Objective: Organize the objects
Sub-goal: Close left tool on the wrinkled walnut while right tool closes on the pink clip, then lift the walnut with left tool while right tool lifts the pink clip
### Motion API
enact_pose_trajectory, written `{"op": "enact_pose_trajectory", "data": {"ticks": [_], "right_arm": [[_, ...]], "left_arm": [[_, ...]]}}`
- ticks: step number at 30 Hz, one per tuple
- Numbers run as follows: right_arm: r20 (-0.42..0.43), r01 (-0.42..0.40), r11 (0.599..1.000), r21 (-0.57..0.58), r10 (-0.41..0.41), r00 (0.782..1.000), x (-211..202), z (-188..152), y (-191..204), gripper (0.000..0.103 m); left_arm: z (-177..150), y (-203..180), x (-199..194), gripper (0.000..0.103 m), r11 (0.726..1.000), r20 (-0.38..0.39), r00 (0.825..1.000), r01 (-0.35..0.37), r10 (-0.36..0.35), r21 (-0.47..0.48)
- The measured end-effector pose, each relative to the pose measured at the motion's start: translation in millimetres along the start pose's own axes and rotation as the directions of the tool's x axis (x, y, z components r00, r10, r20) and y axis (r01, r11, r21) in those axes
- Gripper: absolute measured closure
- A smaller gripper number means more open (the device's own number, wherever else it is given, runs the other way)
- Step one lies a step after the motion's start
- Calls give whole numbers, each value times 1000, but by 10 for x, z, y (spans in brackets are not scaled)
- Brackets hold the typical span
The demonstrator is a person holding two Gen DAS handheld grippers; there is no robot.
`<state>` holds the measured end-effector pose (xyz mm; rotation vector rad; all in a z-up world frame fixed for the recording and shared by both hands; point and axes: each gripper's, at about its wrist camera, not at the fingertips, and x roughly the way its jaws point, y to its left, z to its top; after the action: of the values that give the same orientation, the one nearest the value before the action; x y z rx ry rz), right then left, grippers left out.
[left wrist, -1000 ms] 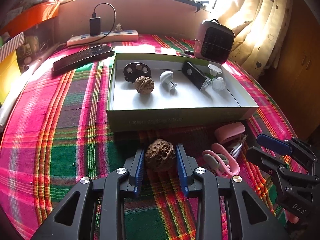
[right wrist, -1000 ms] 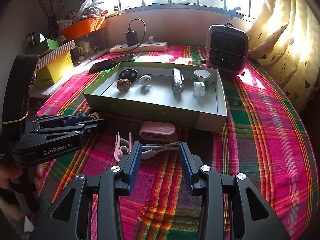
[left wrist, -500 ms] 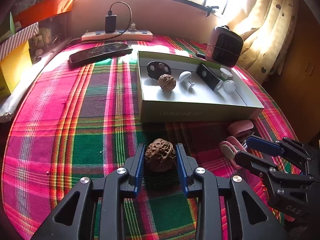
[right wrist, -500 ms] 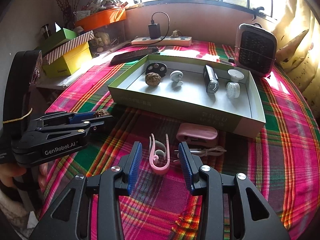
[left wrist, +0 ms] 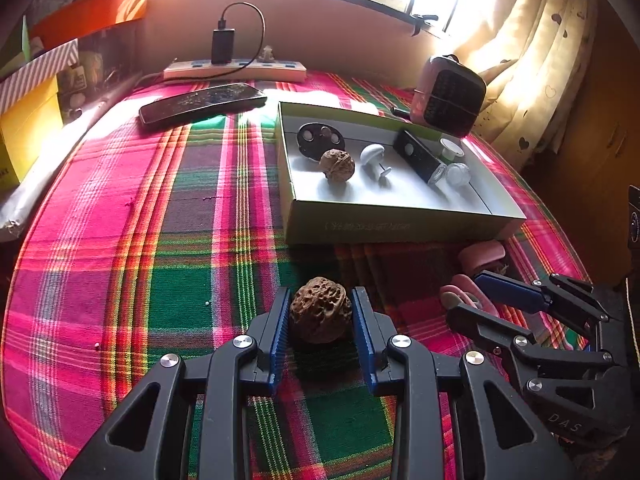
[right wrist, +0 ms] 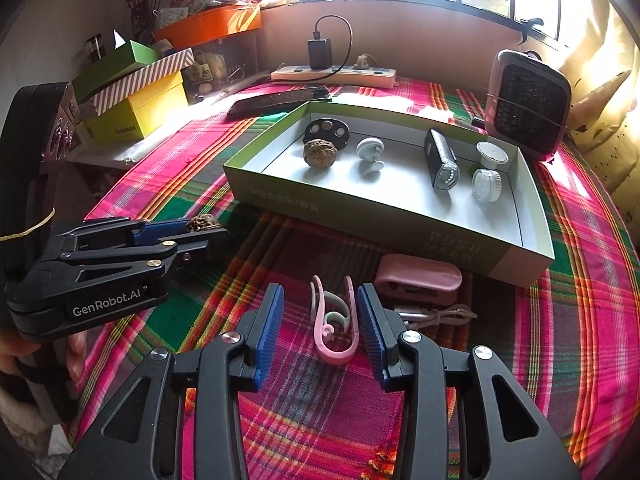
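My left gripper is shut on a brown walnut and holds it above the plaid cloth, left of and in front of the green-sided box. The walnut also shows in the right wrist view between the left gripper's fingers. My right gripper is open, its pads either side of a pink clip lying on the cloth. The box holds a second walnut, a black disc, a white knob, a black bike light and two small white jars.
A pink case and a cable lie in front of the box. A phone, power strip and small heater are at the back. Stacked boxes stand at the left.
The left gripper with the walnut has pulled back and to the left, away from the box. The right gripper has moved left, so the pink clip now lies between its pads.
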<state>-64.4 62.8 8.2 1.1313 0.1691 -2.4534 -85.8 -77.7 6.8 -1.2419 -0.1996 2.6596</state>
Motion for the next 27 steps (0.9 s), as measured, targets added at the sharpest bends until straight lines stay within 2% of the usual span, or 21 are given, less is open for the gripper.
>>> {"op": "enact_pose_trajectory", "data": {"ticks": [3,9,27], "right_arm": [[-13,19,1000,-2,-19,1000,31,2,-12,63],[-38,-8,1000,-10,8,999,88,-4,40,63],[-41,12,1000,-25,-13,999,106,0,82,64]], "left_arm": [[4,0,1,75,1000,0,1000,2,-2,-2],[7,4,-1,75,1000,0,1000,3,-3,-3],[4,-28,7,75,1000,0,1000,-3,3,1]]}}
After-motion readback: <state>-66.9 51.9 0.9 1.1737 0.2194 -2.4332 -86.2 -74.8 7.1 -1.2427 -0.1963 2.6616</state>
